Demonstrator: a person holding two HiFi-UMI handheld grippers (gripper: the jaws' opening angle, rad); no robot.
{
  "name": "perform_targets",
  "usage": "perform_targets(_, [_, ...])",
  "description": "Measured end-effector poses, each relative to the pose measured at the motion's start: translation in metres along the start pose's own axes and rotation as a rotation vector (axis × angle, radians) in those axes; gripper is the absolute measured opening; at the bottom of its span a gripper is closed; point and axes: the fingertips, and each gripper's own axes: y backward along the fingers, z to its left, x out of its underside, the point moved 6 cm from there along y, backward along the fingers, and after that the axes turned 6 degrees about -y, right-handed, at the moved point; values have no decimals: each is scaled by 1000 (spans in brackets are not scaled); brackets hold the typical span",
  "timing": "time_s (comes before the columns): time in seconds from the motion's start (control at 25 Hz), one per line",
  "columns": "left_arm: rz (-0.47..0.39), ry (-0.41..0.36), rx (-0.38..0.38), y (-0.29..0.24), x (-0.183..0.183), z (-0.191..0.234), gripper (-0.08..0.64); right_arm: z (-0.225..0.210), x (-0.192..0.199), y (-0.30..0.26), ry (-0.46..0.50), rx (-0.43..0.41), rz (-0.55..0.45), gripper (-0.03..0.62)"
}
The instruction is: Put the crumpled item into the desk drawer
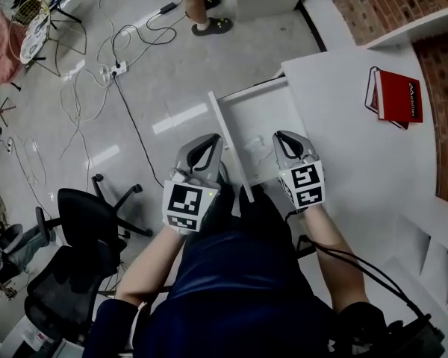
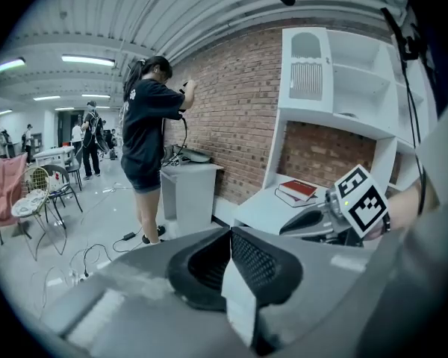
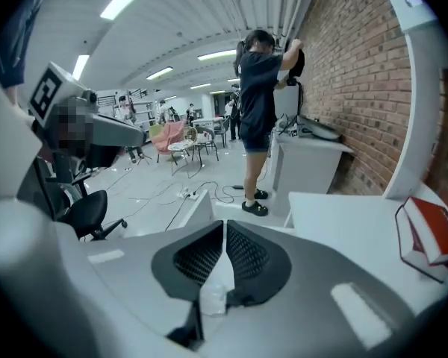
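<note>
The white desk drawer (image 1: 231, 146) stands pulled open from the white desk (image 1: 351, 151). A pale crumpled item (image 1: 256, 149) lies on the drawer floor near the front panel. My right gripper (image 1: 281, 134) hovers over the drawer's right side with its jaws shut. In the right gripper view the crumpled item (image 3: 212, 289) shows below, through the gap behind the closed tips of that gripper (image 3: 224, 225). My left gripper (image 1: 211, 137) is just left of the drawer front, also shut and empty. The left gripper (image 2: 230, 231) has a white edge showing behind its tips.
A red book (image 1: 396, 97) lies on the desk at the far right. A black office chair (image 1: 82, 222) stands to my left. Cables and a power strip (image 1: 113, 70) trail across the floor. A person (image 2: 149, 133) stands ahead by a white cabinet (image 2: 188, 192).
</note>
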Motion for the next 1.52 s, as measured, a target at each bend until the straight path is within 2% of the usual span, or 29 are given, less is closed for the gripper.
perform_targets(0.44, [-76,-34,-25,28,-24,-13,5,12,-70,79,-40,18,-269,3])
perform_targets(0.68, [-111,-21,-66,45,-42,-4,5,20,-98,114,10,52,-370,3])
perform_targets(0.84, [-149,-30,-102,57,-52,7,5,19,-114,137,-10,72,-443,3])
perform_targets(1.2, [-288,-61,-126,87,-107,16,5,18,-146,190,-67,101,-648,3])
perform_targets(1.36, [-347,-45,-150,102,-135,10,5,23,-155,211,-46,106,-753,3])
perform_targets(1.52, [-358,-60,-149,112,-148,6,5,30,-156,222,2,128,-812,2])
